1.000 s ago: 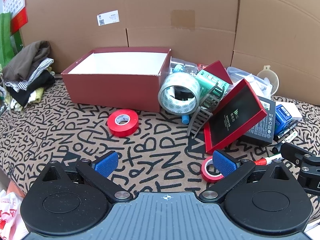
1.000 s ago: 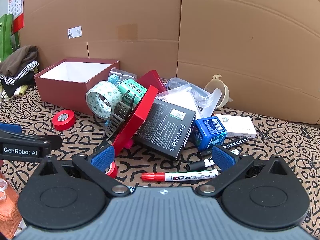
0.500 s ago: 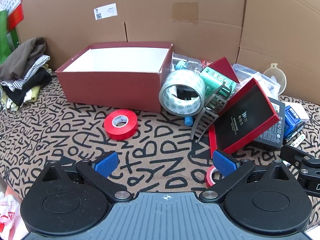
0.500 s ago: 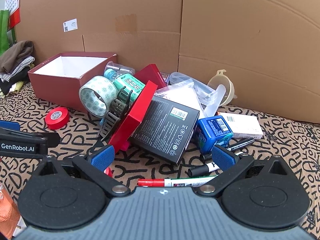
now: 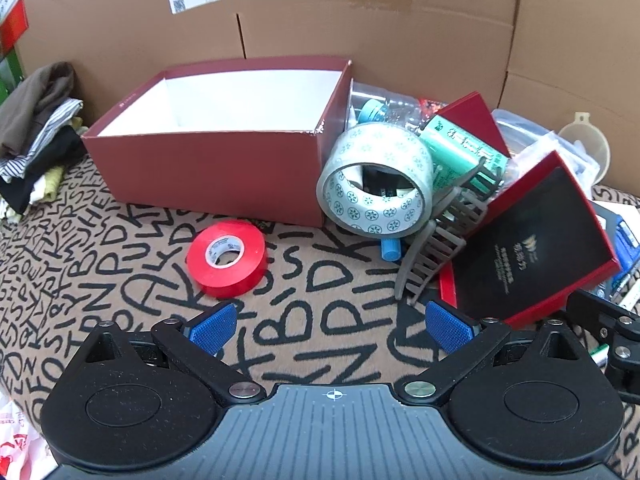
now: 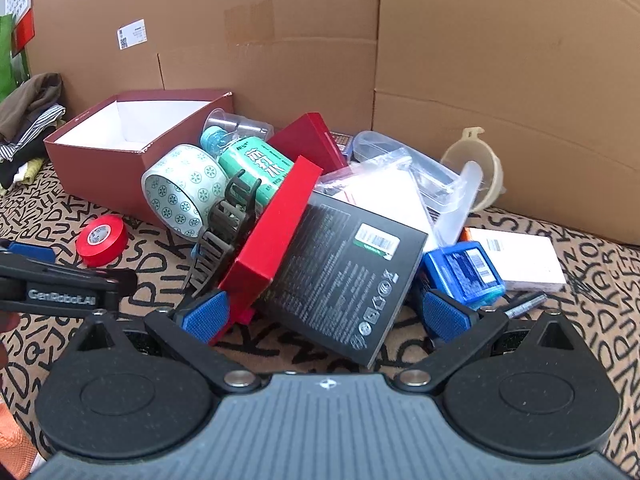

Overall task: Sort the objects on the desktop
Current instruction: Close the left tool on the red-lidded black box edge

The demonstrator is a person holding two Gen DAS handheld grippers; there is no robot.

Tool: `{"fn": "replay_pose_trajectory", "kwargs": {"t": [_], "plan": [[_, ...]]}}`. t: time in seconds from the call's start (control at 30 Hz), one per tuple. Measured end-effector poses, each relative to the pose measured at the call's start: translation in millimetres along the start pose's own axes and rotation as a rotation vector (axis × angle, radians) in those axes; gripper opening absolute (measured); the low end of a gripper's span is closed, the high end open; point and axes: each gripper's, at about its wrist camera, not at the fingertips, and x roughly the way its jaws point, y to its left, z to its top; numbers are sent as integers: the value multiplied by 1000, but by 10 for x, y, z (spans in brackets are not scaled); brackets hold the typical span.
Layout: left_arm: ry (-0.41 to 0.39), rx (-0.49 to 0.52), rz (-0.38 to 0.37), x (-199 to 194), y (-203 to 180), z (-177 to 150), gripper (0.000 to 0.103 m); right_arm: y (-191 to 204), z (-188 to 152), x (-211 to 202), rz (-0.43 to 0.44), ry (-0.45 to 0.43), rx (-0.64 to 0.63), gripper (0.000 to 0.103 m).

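An open dark-red box (image 5: 208,168) with a white inside stands at the back left, also visible as the box (image 6: 100,152) in the right wrist view. Against its right wall leans a patterned tape roll (image 5: 376,184). A red tape roll (image 5: 228,258) lies in front of the box. My left gripper (image 5: 328,326) is open and empty, just short of the red roll. My right gripper (image 6: 324,316) is open, its fingers either side of a black box (image 6: 344,272) leaning on a red lid (image 6: 276,232). A blue box (image 6: 464,270) sits by the right finger.
A pile holds a grey rack (image 5: 440,240), a green packet (image 6: 256,168), clear plastic cases (image 6: 412,168), a funnel (image 6: 476,168) and a white box (image 6: 516,260). Folded clothes (image 5: 36,136) lie far left. Cardboard walls (image 5: 360,20) close the back. A lettered cloth (image 5: 320,280) covers the table.
Both grippers have moved forward toward the pile. The markers and the small red ring have slipped out of sight under the grippers. The black box now sits between my right fingers.
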Motion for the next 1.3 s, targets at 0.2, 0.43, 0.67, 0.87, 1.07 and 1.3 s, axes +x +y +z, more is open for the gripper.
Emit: {"fn": "replay_pose_trajectory", "kwargs": {"t": [0.2, 0.43, 0.67, 0.87, 1.07, 1.3], "plan": [[40, 7, 2, 175, 18, 158, 103, 52, 121, 73, 37, -1, -19, 103], [70, 19, -20, 217, 15, 303, 103, 26, 322, 121, 78, 21, -10, 103], [32, 45, -123, 342, -53, 302, 96, 14, 264, 211, 88, -9, -67, 80], [142, 59, -225, 541, -102, 182, 70, -63, 242, 307, 144, 26, -48, 31], [180, 93, -257, 579, -244, -56, 57, -160, 146, 263, 184, 33, -23, 26], [160, 94, -262, 593, -383, -31, 55, -356, -30, 170, 237, 43, 57, 27]]}}
